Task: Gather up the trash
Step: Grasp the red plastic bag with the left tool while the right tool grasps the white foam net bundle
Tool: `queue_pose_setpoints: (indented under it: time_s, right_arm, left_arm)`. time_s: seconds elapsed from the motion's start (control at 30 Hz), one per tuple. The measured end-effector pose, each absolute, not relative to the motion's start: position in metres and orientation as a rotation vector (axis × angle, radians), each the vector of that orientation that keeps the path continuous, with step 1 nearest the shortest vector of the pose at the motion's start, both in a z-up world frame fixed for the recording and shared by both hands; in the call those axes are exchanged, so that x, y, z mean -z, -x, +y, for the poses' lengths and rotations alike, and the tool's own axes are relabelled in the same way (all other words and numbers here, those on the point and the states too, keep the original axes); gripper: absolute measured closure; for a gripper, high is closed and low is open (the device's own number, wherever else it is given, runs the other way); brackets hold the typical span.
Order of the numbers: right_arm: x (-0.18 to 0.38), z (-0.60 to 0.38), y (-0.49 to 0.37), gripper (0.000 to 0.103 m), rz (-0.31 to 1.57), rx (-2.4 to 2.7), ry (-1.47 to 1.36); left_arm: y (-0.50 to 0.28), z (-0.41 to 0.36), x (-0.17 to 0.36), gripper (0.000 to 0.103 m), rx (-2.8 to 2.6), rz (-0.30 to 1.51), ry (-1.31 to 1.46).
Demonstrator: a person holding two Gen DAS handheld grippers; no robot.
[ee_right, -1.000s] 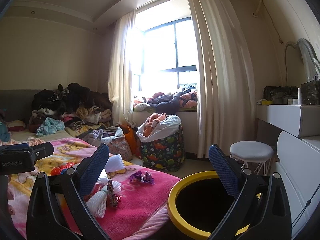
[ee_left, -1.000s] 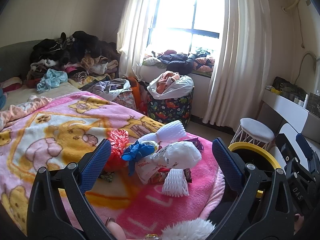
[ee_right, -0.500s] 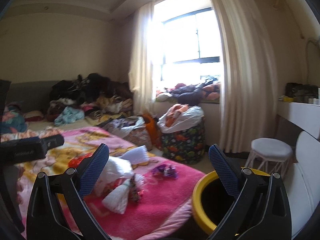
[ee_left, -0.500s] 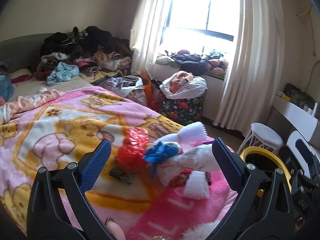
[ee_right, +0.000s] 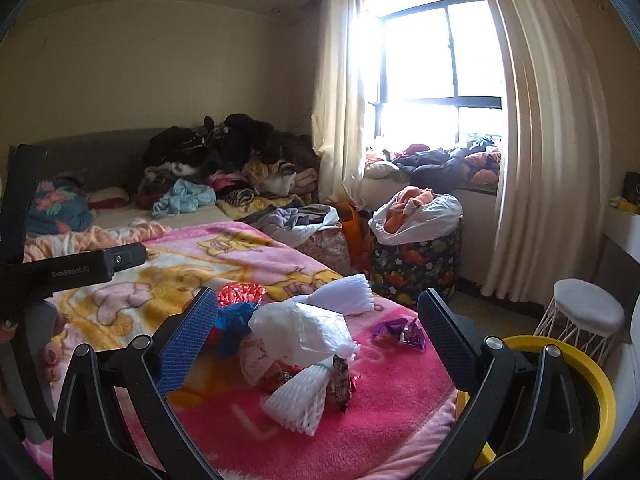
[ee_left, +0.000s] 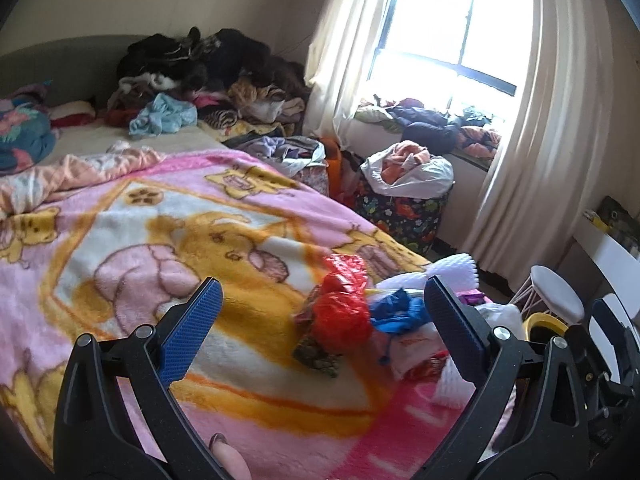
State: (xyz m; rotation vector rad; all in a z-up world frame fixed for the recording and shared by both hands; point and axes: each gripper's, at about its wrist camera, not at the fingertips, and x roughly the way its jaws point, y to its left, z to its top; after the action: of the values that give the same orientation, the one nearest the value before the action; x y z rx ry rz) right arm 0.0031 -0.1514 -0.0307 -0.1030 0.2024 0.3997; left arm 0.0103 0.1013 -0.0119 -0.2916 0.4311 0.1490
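Grippers [ee_left: 320, 320] [ee_right: 316, 324] wide above trash [ee_right: 304, 344]

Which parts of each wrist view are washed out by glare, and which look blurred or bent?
Left wrist view: the window is blown out to white, the red bag and nearby trash are smeared. Right wrist view: the window glares equally, the white bag is sharper, the curtain bows with fisheye distortion.
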Motion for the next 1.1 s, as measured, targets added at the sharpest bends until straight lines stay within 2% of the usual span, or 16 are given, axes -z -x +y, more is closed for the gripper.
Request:
queue_pose_setpoints:
  time_s: [0.63,0.73,0.8,0.97,1.1]
  right_arm:
    - [0.059,-0.137,-0.082,0.006,0.475,-0.474,0.057]
    - [0.065,-0.128,-0.088,0.006,0.504,-0.494,0.074]
    - [0.067,-0.124,-0.09,0.006,0.517,-0.5,0.082]
    - [0.07,-0.131,-0.091,0.006,0.531,-0.449,0.065]
    - [0.077,-0.147,-0.101,0.006,0.613,-0.461,-0.003]
  left_arm:
    - [-0.092,0.115,0.056,0.01,-0.046,0.656,0.321]
    - [-0.096,0.115,0.06,0.019,-0.047,0.67,0.324]
    - [-0.099,0.115,0.063,0.036,-0.055,0.682,0.326]
    - [-0.1,0.109,0.064,0.038,-0.017,0.706,0.321]
    - [-0.102,0.098,0.065,0.052,0.006,0.727,0.289]
